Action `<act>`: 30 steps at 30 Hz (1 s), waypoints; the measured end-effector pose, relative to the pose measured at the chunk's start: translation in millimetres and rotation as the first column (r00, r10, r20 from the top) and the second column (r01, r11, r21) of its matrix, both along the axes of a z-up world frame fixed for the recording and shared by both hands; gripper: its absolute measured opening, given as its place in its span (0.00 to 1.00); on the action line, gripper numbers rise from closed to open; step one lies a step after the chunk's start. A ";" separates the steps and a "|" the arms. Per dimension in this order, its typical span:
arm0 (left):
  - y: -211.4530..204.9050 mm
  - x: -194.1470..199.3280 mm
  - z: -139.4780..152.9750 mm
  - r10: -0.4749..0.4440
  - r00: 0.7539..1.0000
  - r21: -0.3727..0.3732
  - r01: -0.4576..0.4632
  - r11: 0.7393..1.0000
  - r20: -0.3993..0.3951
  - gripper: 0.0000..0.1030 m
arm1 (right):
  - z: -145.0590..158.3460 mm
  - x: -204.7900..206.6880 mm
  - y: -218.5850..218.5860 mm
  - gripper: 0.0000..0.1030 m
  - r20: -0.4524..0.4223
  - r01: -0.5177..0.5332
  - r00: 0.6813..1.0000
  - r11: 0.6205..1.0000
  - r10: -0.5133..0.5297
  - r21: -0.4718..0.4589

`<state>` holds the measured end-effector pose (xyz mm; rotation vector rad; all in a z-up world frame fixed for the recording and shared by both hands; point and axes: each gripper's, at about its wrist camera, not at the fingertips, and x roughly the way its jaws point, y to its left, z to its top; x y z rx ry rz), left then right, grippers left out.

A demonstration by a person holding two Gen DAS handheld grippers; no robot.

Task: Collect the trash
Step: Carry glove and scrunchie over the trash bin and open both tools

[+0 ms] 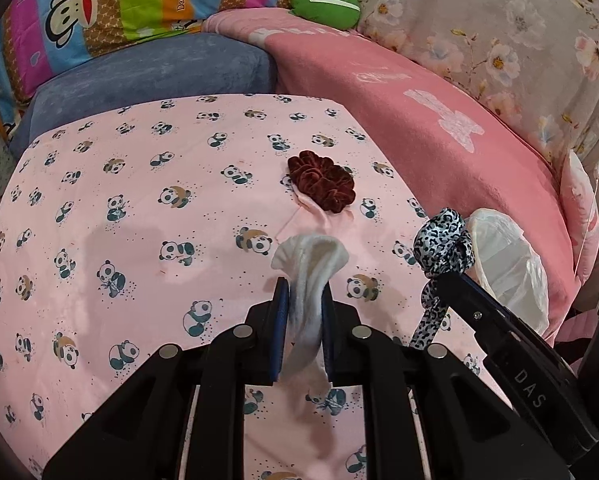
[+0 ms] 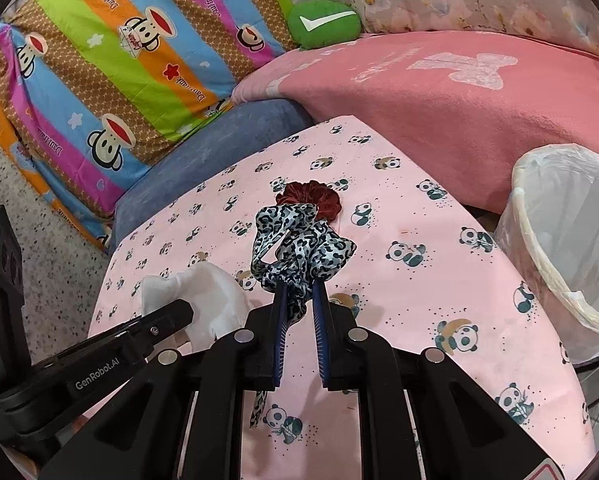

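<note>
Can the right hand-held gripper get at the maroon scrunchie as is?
Probably not yet. The right hand-held gripper is already shut on the leopard-print scrunchie, so it has no free grip. The path itself looks open: the maroon scrunchie lies uncovered on the panda cloth just ahead.

Both wrist views close above panda cloth (image 1: 139,208), facing cushions.
</note>
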<state>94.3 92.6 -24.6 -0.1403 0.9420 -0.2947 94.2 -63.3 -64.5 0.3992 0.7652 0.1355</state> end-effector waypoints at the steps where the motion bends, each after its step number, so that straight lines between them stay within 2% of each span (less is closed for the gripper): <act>1: -3.2 -2.1 1.8 -0.006 1.000 0.004 0.006 1.000 0.005 0.14 | 2.8 -3.7 -5.6 0.13 0.007 0.009 1.000 1.000 -0.009 0.006; 14: -62.3 -25.7 26.4 -0.107 0.992 0.061 0.103 0.993 0.070 0.14 | 23.9 -37.5 -64.1 0.13 0.062 0.094 0.993 0.994 -0.098 0.060; 30: -142.2 -38.0 42.3 -0.244 0.964 0.122 0.230 0.966 0.109 0.14 | 26.0 -69.5 -132.7 0.13 0.077 0.215 0.971 0.969 -0.225 0.121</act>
